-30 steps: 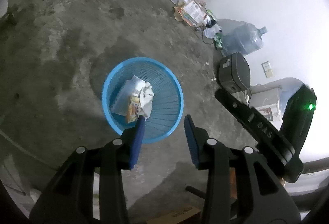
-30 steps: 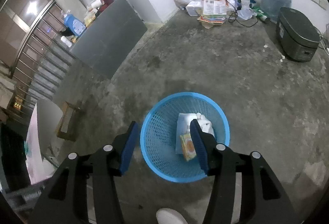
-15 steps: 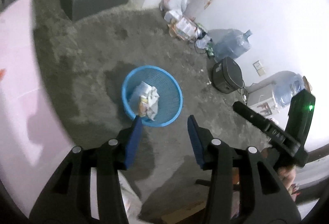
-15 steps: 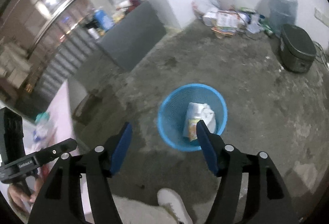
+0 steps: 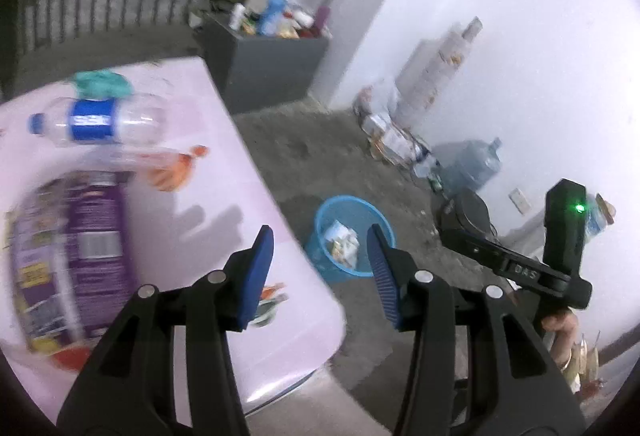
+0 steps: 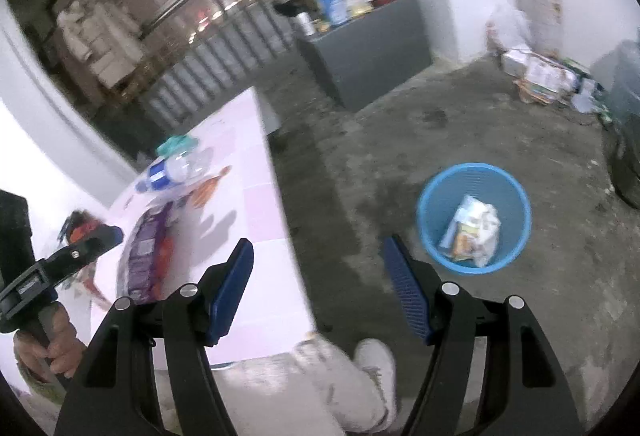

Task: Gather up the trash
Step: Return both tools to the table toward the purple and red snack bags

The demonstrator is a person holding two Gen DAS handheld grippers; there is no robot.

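Both grippers have swung up and away from the blue basket (image 6: pixel 516 196), which a second ago filled the lower centre of each view and now sits small on the concrete floor (image 6: pixel 460 124), at about 3 o'clock in the right wrist view. Crumpled wrappers (image 6: pixel 474 232) lie inside it. A pale pink table (image 5: pixel 224 172) has come into sight at 9 o'clock. On it lie a clear plastic bottle with a blue label (image 5: pixel 94 122), a teal crumpled item (image 5: pixel 102 84) just beyond it, an orange wrapper (image 5: pixel 172 172) and a purple packet (image 5: pixel 76 256), the last too smeared by motion to read, possibly a snack bag. The left gripper (image 5: pixel 320 268) hangs over the table's near corner with its blue pads spread apart and nothing between them. The right gripper (image 6: pixel 320 288) is likewise wide apart and empty, over the table edge and floor.
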